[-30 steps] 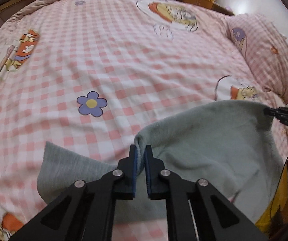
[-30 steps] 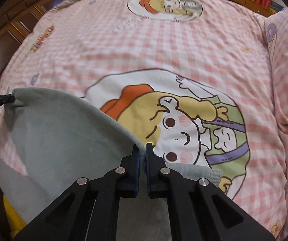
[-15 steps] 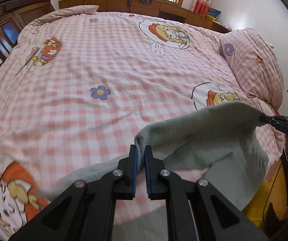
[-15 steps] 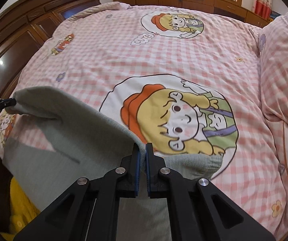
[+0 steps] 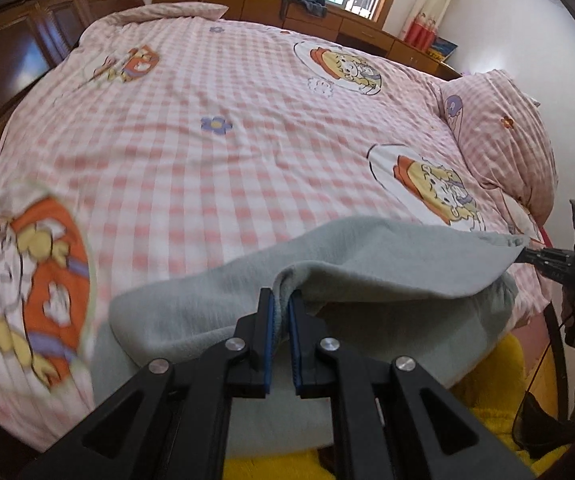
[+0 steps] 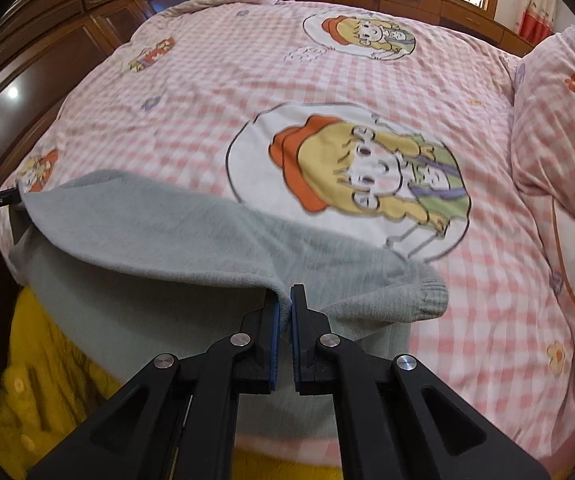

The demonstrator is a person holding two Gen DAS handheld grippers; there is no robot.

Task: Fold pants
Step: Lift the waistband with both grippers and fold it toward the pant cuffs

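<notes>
- Left gripper (image 5: 280, 300): black two-finger unit with blue pads, clamped on a folded edge of the grey-green fleece pants (image 5: 387, 264).
- Right gripper (image 6: 285, 300): same build, clenched on another edge of the pants (image 6: 159, 232), near their ribbed cuff (image 6: 419, 296).
- Pants: held up between both grippers at the near edge of the bed; the lifted edge spans from one gripper to the other, and the lower layers hang down toward the near side.
- Pink-and-white checked bedcover with cartoon prints (image 5: 215, 168): spreads far behind the pants.
- Matching checked pillow (image 5: 499, 136): lies at the right.
- Yellow garment (image 6: 47, 360): shows below the pants.
</notes>
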